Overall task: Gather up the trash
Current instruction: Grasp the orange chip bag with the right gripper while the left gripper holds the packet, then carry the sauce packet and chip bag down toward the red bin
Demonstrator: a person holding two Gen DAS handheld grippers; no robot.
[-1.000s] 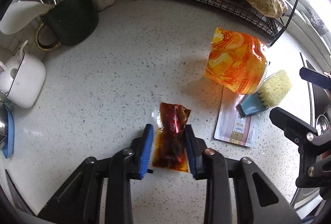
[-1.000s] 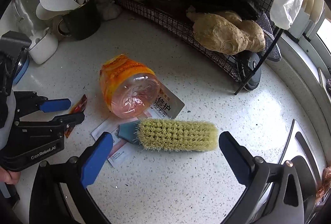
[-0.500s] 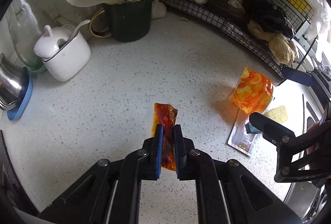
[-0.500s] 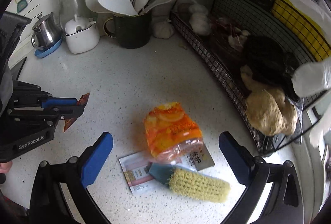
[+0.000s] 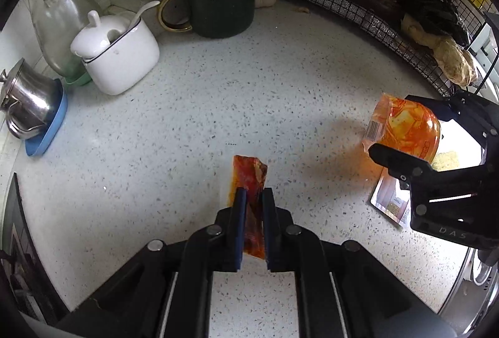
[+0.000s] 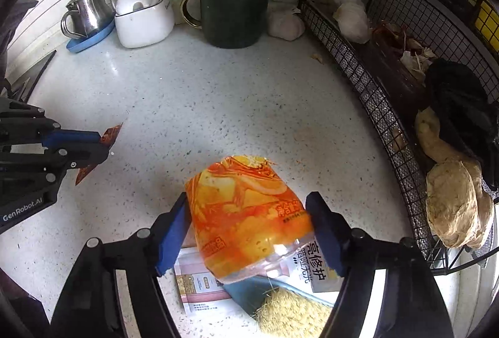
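A red sauce sachet (image 5: 248, 172) hangs just above the speckled white counter (image 5: 174, 125), and my left gripper (image 5: 252, 194) is shut on its lower half. In the right wrist view the sachet (image 6: 110, 133) sticks out of the left gripper (image 6: 103, 147) at the left edge. An orange-labelled clear plastic bottle (image 6: 246, 228) lies on its side between the fingers of my right gripper (image 6: 248, 203). Its jaws are closing and both blue pads touch the bottle's sides. In the left wrist view, the right gripper (image 5: 414, 132) straddles the bottle (image 5: 402, 125) at the far right.
Under the bottle lie a yellow-bristled brush (image 6: 290, 313) and flat paper packets (image 6: 199, 285). A dark green mug of utensils (image 5: 218, 7), a white lidded pot (image 5: 121, 57) and a steel jug (image 5: 25, 100) stand at the back. A black wire rack (image 5: 374, 13) with ginger (image 6: 452, 207) lines the right.
The left gripper pinched the sachet tight and lifted it off the counter. The right gripper moved from over the brush to the orange bottle and narrowed its wide-open jaws onto it.
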